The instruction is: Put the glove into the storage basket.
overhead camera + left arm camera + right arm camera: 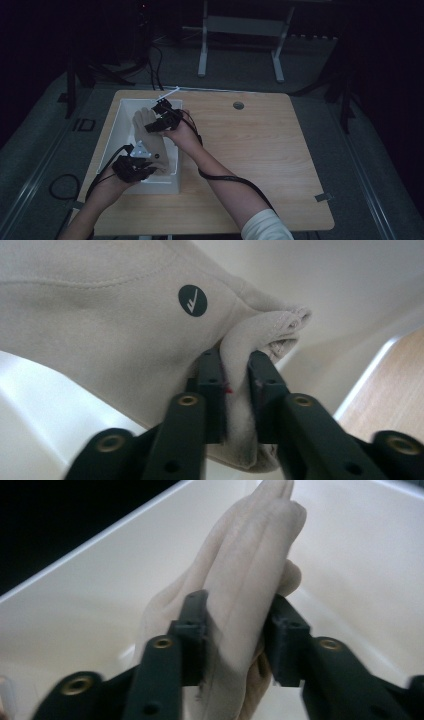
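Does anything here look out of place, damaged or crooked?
Nothing looks damaged or spilled. The beige garment hangs bunched over the white bin, held at two ends: the left gripper pinches a folded edge, and a thick fold sits between the right gripper fingers.

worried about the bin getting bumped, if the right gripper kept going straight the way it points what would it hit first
Apart from the beige cloth already between its jaws, the right gripper points down into the white bin. Going straight on, it would probably meet the bin's inner wall or floor first; depth is hard to judge.
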The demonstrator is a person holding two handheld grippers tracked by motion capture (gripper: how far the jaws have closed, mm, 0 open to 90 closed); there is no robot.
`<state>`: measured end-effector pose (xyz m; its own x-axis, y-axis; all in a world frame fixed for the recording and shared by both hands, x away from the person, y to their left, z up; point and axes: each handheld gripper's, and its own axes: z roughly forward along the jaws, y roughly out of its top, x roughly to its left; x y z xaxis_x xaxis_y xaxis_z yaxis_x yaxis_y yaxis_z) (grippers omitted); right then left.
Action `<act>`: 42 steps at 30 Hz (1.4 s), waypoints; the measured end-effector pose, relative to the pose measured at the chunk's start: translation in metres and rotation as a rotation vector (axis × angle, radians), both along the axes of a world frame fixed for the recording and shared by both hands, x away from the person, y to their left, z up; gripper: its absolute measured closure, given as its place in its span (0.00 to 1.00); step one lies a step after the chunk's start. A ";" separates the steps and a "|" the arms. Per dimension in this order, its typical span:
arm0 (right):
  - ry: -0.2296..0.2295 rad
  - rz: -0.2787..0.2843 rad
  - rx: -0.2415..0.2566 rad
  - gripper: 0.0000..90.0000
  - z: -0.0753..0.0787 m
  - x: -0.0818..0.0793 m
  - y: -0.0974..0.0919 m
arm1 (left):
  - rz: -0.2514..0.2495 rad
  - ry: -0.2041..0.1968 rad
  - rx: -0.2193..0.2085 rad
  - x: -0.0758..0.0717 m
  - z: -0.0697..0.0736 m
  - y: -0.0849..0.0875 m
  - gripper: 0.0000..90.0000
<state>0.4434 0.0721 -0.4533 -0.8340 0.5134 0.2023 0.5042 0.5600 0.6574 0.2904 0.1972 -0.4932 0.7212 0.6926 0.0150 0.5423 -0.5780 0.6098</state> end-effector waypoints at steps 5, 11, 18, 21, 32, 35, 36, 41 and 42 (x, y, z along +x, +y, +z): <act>-0.034 -0.029 -0.008 0.45 0.004 0.003 -0.005 | 0.042 0.039 -0.015 0.007 -0.009 0.000 0.66; -0.062 -0.016 0.005 0.38 0.011 -0.001 -0.013 | 0.122 -0.026 -0.077 0.006 0.000 0.005 0.50; -0.046 0.031 0.074 0.21 0.021 -0.008 -0.032 | 0.207 -0.136 -0.190 0.000 0.020 0.005 0.16; -0.057 0.044 0.083 0.19 0.027 -0.011 -0.042 | 0.202 -0.162 -0.222 -0.002 0.025 0.001 0.08; -0.096 0.047 0.098 0.19 0.044 -0.026 -0.092 | 0.114 -0.182 -0.362 -0.008 0.053 -0.032 0.03; -0.111 0.044 0.102 0.19 0.047 -0.030 -0.104 | 0.079 -0.185 -0.370 -0.010 0.060 -0.045 0.03; -0.120 0.038 0.100 0.19 0.048 -0.032 -0.110 | 0.072 -0.185 -0.369 -0.011 0.061 -0.048 0.03; -0.133 0.036 0.104 0.20 0.050 -0.036 -0.131 | 0.000 -0.219 -0.341 -0.015 0.068 -0.070 0.03; -0.133 0.041 0.107 0.20 0.050 -0.037 -0.135 | -0.010 -0.222 -0.340 -0.016 0.069 -0.074 0.03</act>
